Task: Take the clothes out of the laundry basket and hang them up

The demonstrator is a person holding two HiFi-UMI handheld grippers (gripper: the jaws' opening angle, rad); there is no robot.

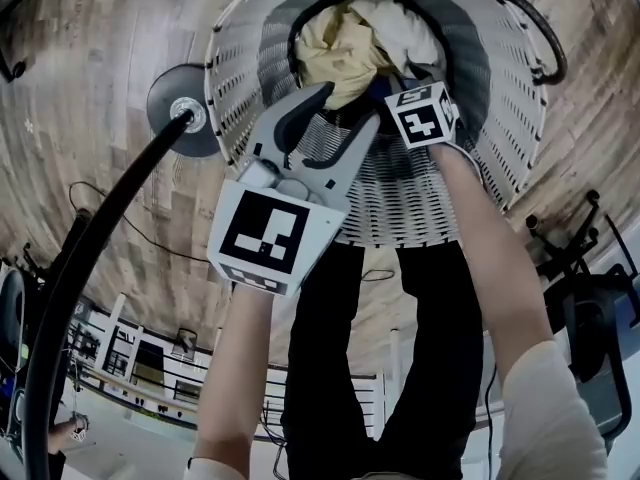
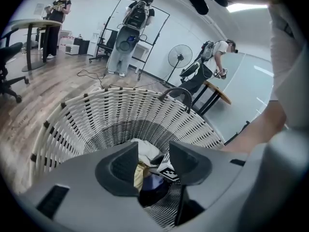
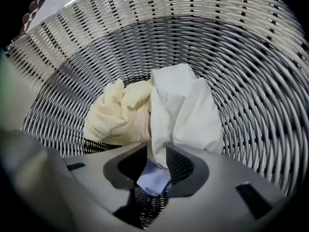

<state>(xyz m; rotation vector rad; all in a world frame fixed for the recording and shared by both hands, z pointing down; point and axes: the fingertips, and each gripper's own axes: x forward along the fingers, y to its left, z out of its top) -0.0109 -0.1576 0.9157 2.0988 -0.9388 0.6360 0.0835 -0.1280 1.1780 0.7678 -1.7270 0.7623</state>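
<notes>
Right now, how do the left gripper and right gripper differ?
Depth: the right gripper is deep inside the wicker laundry basket; the left gripper sits higher, by the near rim.
Load: a fold of the white garment lies between the right gripper's jaws, firm pinch unclear; the left gripper's jaws stand apart, nothing between.
Shared: both point down into the basket.

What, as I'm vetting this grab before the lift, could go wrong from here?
1. The right gripper has only a narrow fold of the white cloth between its jaws, not yet pinched; it may slip out on lifting.
2. The white cloth lies against the yellow cloth, which might drag along.
3. The open left gripper hangs over the same laundry basket; the two could bump.
</notes>
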